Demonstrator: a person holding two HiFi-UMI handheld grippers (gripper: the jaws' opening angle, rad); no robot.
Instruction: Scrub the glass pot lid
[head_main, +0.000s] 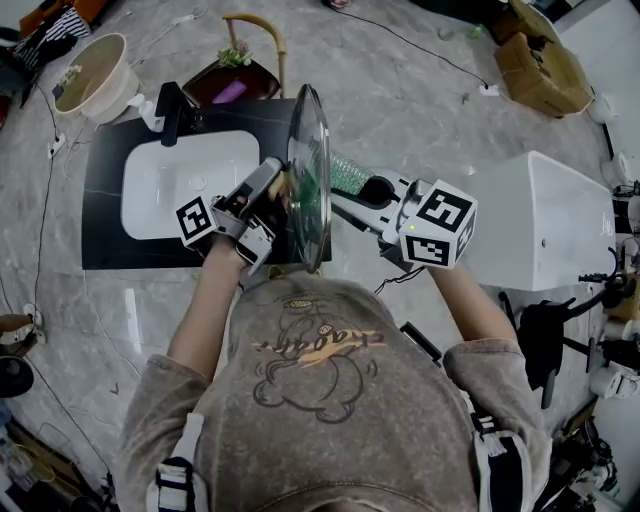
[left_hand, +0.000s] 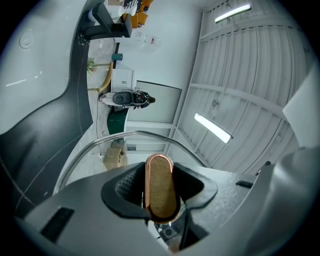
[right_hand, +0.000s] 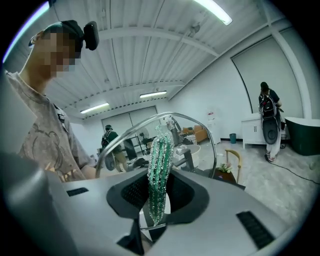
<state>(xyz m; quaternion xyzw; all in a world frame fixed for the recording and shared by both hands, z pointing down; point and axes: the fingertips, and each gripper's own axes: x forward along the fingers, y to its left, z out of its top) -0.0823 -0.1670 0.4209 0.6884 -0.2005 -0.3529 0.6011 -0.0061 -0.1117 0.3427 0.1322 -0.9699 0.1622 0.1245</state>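
Glass pot lid (head_main: 310, 130) held on edge over the black worktop's (head_main: 110, 255) right edge, beside the sink (head_main: 160, 190).
Left tongs (head_main: 272, 190) clamp its brown knob (left_hand: 159, 187); right tongs (head_main: 352, 192) pinch a green scrubber (right_hand: 159, 170) at the glass. Hard scrubbing could twist the knob free and drop the lid. Only the head view shows the worktop below.
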